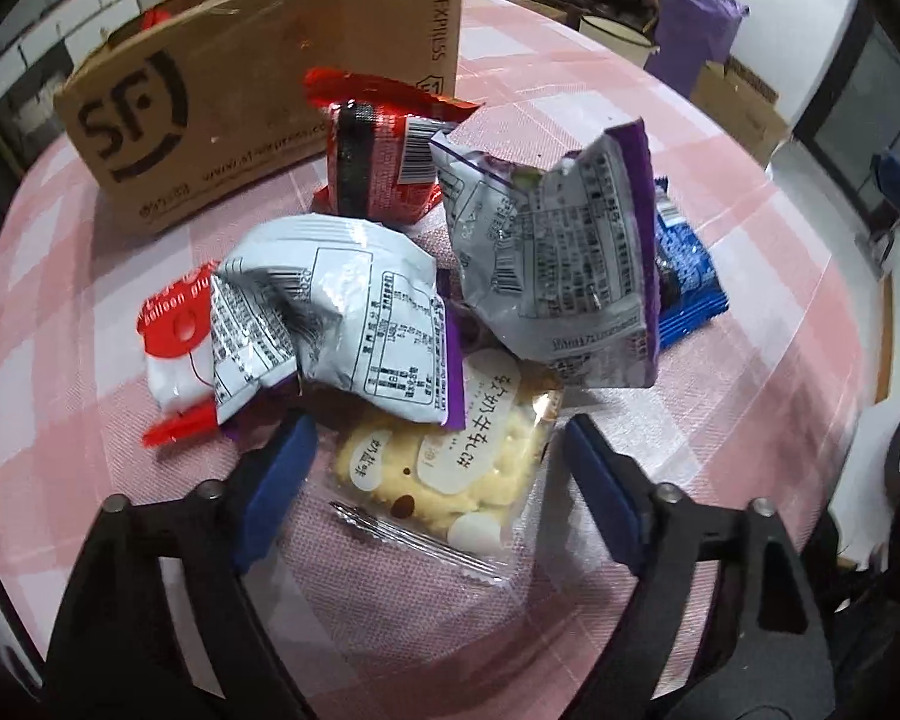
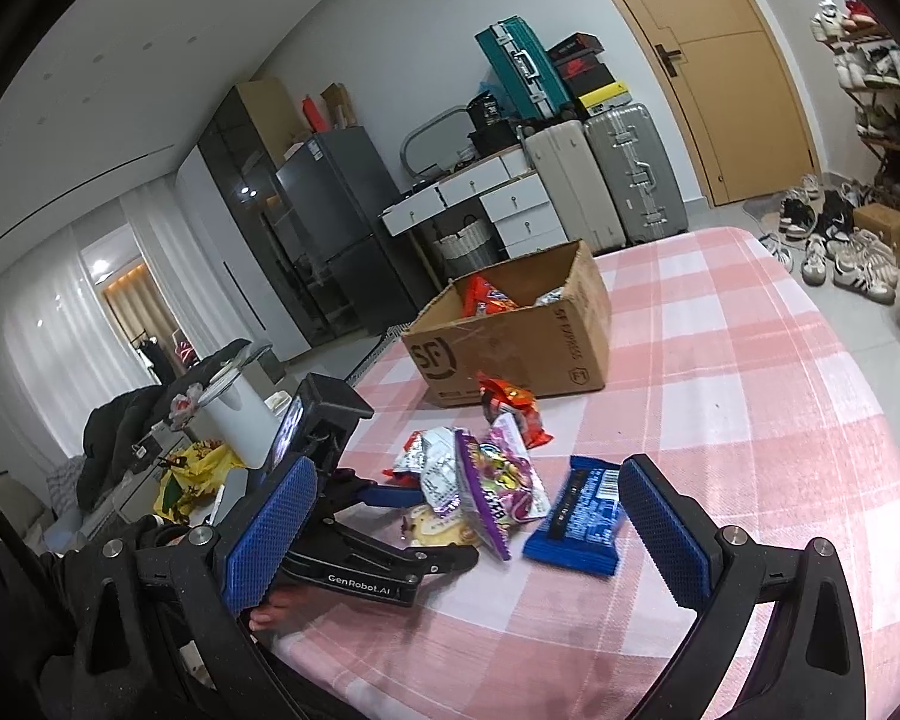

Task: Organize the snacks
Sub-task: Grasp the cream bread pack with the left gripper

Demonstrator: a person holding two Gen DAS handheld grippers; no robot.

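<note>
A pile of snack packets lies on the pink checked table. My left gripper (image 1: 435,450) is open, its blue pads on either side of a clear cookie packet (image 1: 444,480), low over the table. Behind it lie two silver-and-purple packets (image 1: 342,312) (image 1: 558,252), a red packet (image 1: 384,162), a blue packet (image 1: 687,276) and a red-and-white packet (image 1: 174,336). My right gripper (image 2: 468,534) is open and empty, held above the table's near edge. It looks at the blue packet (image 2: 582,510), the purple packets (image 2: 504,480) and the left gripper (image 2: 384,498) from the side.
An open SF cardboard box (image 1: 222,96) (image 2: 510,336) stands behind the pile with a few snacks inside. The pink checked tablecloth (image 2: 750,420) stretches right of the pile. Suitcases, drawers, a fridge and shoes stand in the room beyond.
</note>
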